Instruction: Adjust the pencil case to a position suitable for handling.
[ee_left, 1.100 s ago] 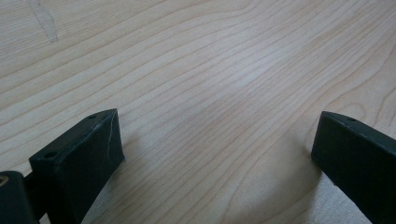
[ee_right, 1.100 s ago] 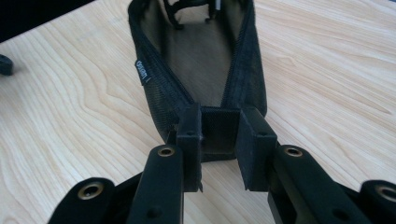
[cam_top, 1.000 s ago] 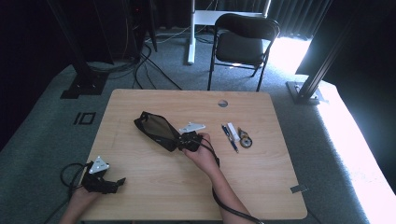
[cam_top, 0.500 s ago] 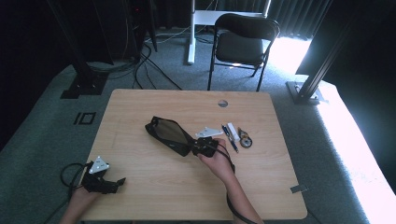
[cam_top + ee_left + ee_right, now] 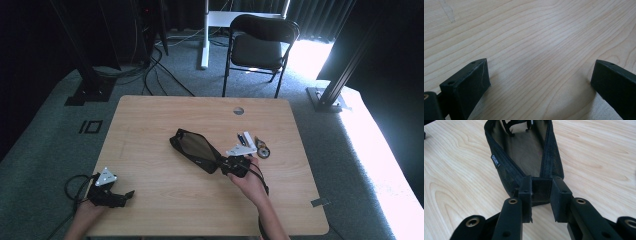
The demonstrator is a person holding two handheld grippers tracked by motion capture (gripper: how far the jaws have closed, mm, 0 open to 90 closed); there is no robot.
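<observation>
Left gripper (image 5: pixel 107 192): near table (image 5: pixel 150 130) edge, well left of the pouch; jaws wide, nothing between them, resting over bare wood.

Right gripper (image 5: pixel 235 165): jaws narrow, clamped on the near end of the pouch (image 5: pixel 195 149), as the right gripper view shows (image 5: pixel 541 195).

Change: over the last second the pouch has been dragged rightward across the table, its held end now just beside the small items; the left gripper has kept its place. Judgement: the pouch is being brought within reach of the things to be packed.

Pouch: black mesh, long and flat, zip open along its top, olive lining visible, small white label on one side (image 5: pixel 495 161); lies mid-table, angled away from the right gripper.

Small items (image 5: pixel 252 145): white and dark pieces and a round one, just right of the pouch's held end.

Chair (image 5: pixel 260 42): beyond the table, far from the pouch.
</observation>
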